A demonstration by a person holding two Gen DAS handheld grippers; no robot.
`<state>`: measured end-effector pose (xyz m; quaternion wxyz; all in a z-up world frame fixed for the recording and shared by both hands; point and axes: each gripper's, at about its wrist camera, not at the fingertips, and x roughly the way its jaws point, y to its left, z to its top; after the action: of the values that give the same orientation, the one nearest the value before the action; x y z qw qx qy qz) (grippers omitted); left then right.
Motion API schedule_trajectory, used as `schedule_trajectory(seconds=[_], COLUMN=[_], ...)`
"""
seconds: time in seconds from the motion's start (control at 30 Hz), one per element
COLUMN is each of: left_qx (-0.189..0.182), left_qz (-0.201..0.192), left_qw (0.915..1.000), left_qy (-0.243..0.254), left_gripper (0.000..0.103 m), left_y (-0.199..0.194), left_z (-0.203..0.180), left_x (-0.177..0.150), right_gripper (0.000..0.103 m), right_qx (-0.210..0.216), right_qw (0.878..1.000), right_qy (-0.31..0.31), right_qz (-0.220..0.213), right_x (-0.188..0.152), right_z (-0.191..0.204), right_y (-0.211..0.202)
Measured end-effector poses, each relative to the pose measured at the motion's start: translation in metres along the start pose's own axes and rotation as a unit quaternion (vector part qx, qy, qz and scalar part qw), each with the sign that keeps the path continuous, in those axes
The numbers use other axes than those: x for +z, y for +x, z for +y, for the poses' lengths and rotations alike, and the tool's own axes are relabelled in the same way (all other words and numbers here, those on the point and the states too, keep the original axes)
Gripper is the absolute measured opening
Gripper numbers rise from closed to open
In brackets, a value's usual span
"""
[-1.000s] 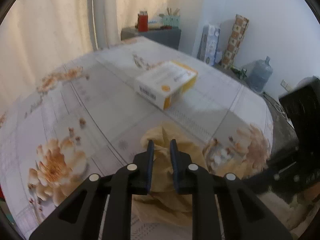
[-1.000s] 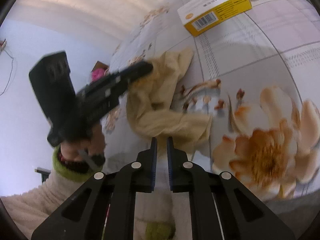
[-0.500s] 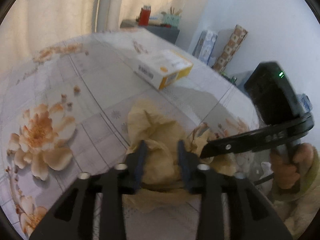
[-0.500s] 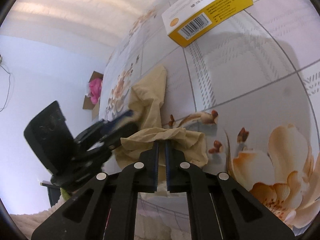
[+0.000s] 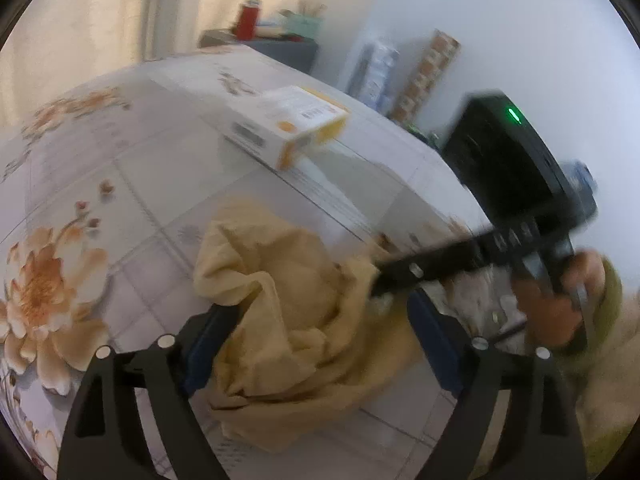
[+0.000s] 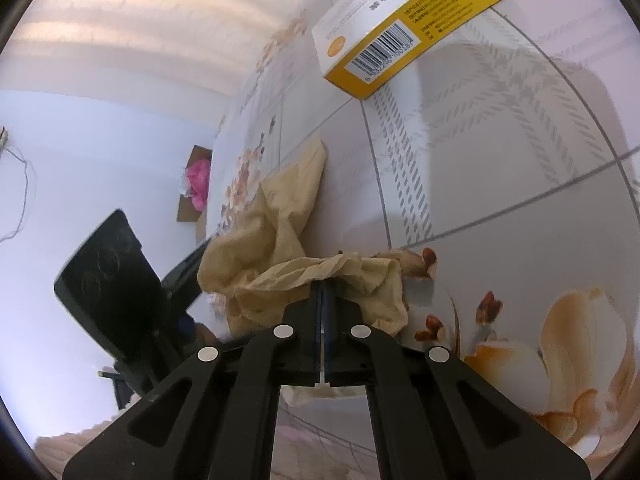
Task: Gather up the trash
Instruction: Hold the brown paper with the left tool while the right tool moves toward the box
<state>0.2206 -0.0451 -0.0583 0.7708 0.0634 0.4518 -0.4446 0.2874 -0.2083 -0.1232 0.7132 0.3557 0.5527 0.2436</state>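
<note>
A crumpled beige bag [image 5: 296, 308] lies on the floral table [image 5: 120, 184] near its front edge. My left gripper [image 5: 320, 320] is open wide, its blue-padded fingers [image 5: 208, 344] on either side of the bag. My right gripper [image 6: 323, 292] is shut on the bag's edge [image 6: 304, 272]; it also shows in the left wrist view [image 5: 432, 268], coming in from the right. A white and yellow box [image 5: 296, 120] lies further back on the table, also in the right wrist view [image 6: 408, 20].
A side table with a red container [image 5: 248, 20] stands beyond the far table edge. Rolls and boxes [image 5: 424, 68] lean against the wall. A cardboard box with something pink [image 6: 198, 184] sits on the floor.
My left gripper has opened wide around the bag. My right gripper has closed in and pinched the bag's edge.
</note>
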Motion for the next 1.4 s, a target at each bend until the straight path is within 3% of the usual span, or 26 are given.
schedule_trajectory(seconds=[0.13,0.3,0.43,0.6,0.73,0.97,1.07,1.13,1.3,1.4], left_qx=[0.003,0.036,0.039,0.028,0.036,0.091,0.122,0.127,0.136,0.147], left_qz=[0.019,0.026,0.020,0.008,0.012,0.035,0.040,0.040,0.035,0.029], left_qw=[0.9983,0.9934,0.9952,0.9990,0.9988,0.9932,0.9891,0.9891,0.9897,0.9886], left_qy=[0.056,0.106,0.088,0.035,0.030,0.063,0.073,0.063,0.026,0.010], left_gripper=[0.084,0.084,0.075,0.050,0.046,0.046,0.037,0.033,0.022,0.022], left_y=[0.006,0.014,0.012,0.004,-0.001,0.007,0.011,0.011,0.007,0.006], left_z=[-0.026,-0.052,-0.055,-0.042,-0.041,-0.058,-0.062,-0.061,-0.053,-0.052], left_x=[-0.007,-0.014,-0.015,-0.016,-0.018,-0.014,-0.013,-0.012,-0.014,-0.017], right_gripper=[0.000,0.000,0.001,0.002,0.002,0.002,0.003,0.008,0.046,0.059], right_qx=[0.003,0.002,0.014,0.035,0.056,0.061,0.065,0.066,0.065,0.051], right_qw=[1.000,1.000,1.000,0.999,0.998,0.997,0.997,0.997,0.998,0.998], right_qy=[0.002,-0.003,0.000,0.014,0.026,0.028,0.028,0.028,0.016,-0.003], right_qz=[0.006,0.017,0.026,0.031,0.035,0.034,0.031,0.026,-0.003,-0.028], right_x=[0.004,0.010,0.010,0.006,0.003,0.000,-0.001,-0.002,-0.006,-0.010], right_z=[-0.003,0.005,0.008,0.002,0.000,0.004,0.008,0.010,0.015,0.020], right_y=[-0.004,-0.003,0.003,0.002,0.002,-0.004,-0.005,-0.010,-0.029,-0.050])
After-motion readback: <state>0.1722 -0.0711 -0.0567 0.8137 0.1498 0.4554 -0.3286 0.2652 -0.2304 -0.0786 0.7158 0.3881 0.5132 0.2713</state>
